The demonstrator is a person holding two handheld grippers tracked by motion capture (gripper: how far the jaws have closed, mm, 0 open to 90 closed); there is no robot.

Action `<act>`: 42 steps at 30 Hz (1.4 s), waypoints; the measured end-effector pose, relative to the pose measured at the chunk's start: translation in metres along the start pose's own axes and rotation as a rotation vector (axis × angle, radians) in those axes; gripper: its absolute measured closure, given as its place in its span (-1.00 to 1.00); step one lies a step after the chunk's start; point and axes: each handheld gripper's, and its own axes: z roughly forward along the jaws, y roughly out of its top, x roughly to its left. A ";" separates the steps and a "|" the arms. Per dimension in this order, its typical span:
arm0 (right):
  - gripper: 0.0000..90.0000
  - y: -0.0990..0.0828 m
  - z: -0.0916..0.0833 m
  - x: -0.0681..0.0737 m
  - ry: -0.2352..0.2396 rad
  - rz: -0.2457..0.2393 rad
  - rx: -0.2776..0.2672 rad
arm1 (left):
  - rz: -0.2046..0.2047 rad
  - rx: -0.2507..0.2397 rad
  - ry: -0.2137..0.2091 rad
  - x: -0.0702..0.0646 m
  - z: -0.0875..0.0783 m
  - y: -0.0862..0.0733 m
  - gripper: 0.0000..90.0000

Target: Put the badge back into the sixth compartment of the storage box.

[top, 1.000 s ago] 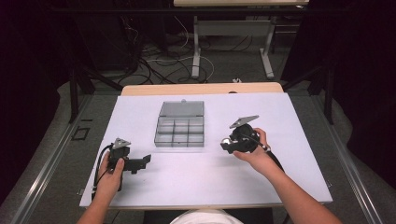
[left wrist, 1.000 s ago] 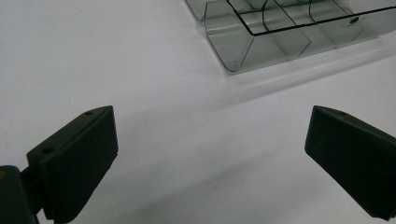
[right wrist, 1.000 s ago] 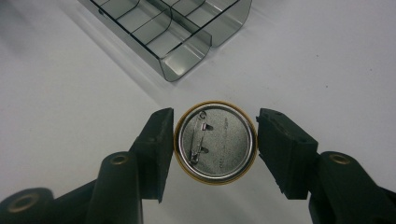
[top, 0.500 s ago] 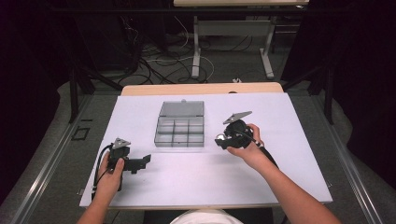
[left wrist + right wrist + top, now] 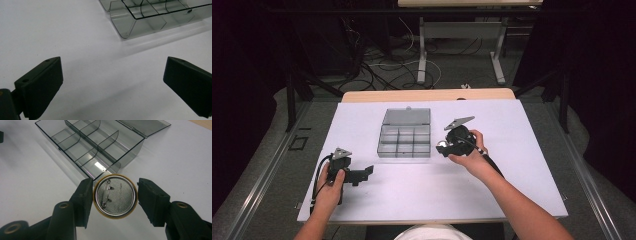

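My right gripper (image 5: 115, 196), clamped on the pin badge (image 5: 115, 195), had drifted left toward the compartment box (image 5: 405, 134); left gripper (image 5: 112, 82) rested lower left, jaws apart.

White tabletop (image 5: 422, 190) over wooden table, pale wood edge (image 5: 427, 95) showing at far side. Clear smoky plastic compartment box (image 5: 406, 141) lies on it near centre (lid open, flat behind, six compartments). Grey floor around table.

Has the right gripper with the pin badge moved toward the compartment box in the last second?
Yes. In the high view the right gripper, fingers shut on the pin badge, has shifted left across the white table, closing on the right side of the compartment box.
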 end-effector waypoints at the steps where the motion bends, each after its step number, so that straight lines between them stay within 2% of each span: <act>1: 0.03 0.000 0.002 0.000 0.002 -0.013 -0.022 | 0.000 0.000 0.000 0.000 0.000 0.000 -0.93; 2: 0.03 0.002 0.003 0.001 0.001 0.000 -0.017 | -0.001 0.000 -0.002 0.000 0.000 0.000 -0.93; 4: 0.03 0.004 0.004 0.002 0.002 -0.006 0.003 | -0.002 0.000 -0.003 0.000 0.000 0.000 -0.93; 5: 0.03 0.005 0.006 0.003 -0.004 -0.001 -0.014 | -0.003 0.000 -0.003 0.000 0.000 0.000 -0.93; 6: 0.03 0.006 0.007 0.003 -0.001 -0.009 -0.002 | -0.003 0.000 -0.003 0.000 0.000 0.000 -0.93; 11: 0.03 0.009 0.013 0.007 0.001 -0.001 -0.028 | -0.001 -0.002 -0.004 0.000 0.000 0.000 -0.93; 12: 0.03 0.011 0.013 0.006 -0.001 -0.016 -0.005 | 0.000 -0.002 -0.003 0.000 0.000 0.000 -0.93; 15: 0.03 0.013 0.016 0.009 -0.003 -0.002 -0.028 | 0.000 -0.003 -0.003 0.000 0.000 0.000 -0.93; 17: 0.03 0.014 0.018 0.009 -0.008 -0.019 -0.025 | 0.000 -0.002 -0.001 0.000 0.000 0.000 -0.93; 19: 0.03 0.016 0.021 0.011 -0.003 -0.013 -0.029 | 0.000 -0.002 -0.002 0.000 0.000 0.000 -0.93; 22: 0.03 0.018 0.025 0.013 0.003 -0.012 -0.006 | -0.002 -0.003 -0.002 0.000 0.000 0.000 -0.93; 24: 0.03 0.019 0.029 0.013 -0.008 -0.026 -0.023 | -0.002 -0.002 -0.004 0.001 0.000 0.000 -0.93; 25: 0.03 0.020 0.029 0.014 -0.006 -0.019 -0.013 | -0.003 -0.002 -0.004 0.001 0.000 0.000 -0.93; 26: 0.03 0.021 0.032 0.014 -0.003 -0.029 -0.032 | -0.003 -0.003 -0.005 0.001 0.000 0.000 -0.93; 27: 0.03 0.021 0.032 0.015 0.001 -0.026 -0.012 | -0.003 -0.003 -0.005 0.001 0.000 0.000 -0.93; 28: 0.03 0.022 0.034 0.016 -0.002 -0.007 -0.027 | -0.002 -0.003 -0.005 0.001 0.000 0.000 -0.93; 30: 0.03 0.023 0.035 0.016 0.002 -0.027 -0.018 | 0.000 -0.002 -0.006 0.001 0.000 0.000 -0.93; 31: 0.03 0.023 0.037 0.017 -0.006 -0.023 -0.034 | -0.002 -0.003 -0.006 0.001 0.000 0.000 -0.93; 33: 0.03 0.025 0.038 0.018 -0.004 -0.017 -0.016 | 0.000 -0.005 -0.004 0.001 0.000 0.000 -0.93; 35: 0.03 0.025 0.042 0.018 -0.009 -0.022 -0.037 | 0.000 -0.005 -0.004 0.001 0.000 0.000 -0.93; 37: 0.03 0.026 0.043 0.018 -0.010 -0.017 -0.011 | 0.000 -0.003 -0.005 0.001 0.000 0.000 -0.93; 38: 0.03 0.027 0.045 0.017 -0.007 -0.029 -0.021 | 0.004 -0.001 -0.004 0.001 0.000 0.000 -0.93; 41: 0.03 0.027 0.049 0.019 -0.019 -0.005 -0.025 | 0.004 0.000 -0.005 0.001 0.000 0.000 -0.93; 42: 0.03 0.027 0.050 0.018 -0.017 -0.017 -0.026 | 0.004 0.000 -0.004 0.001 0.000 0.000 -0.93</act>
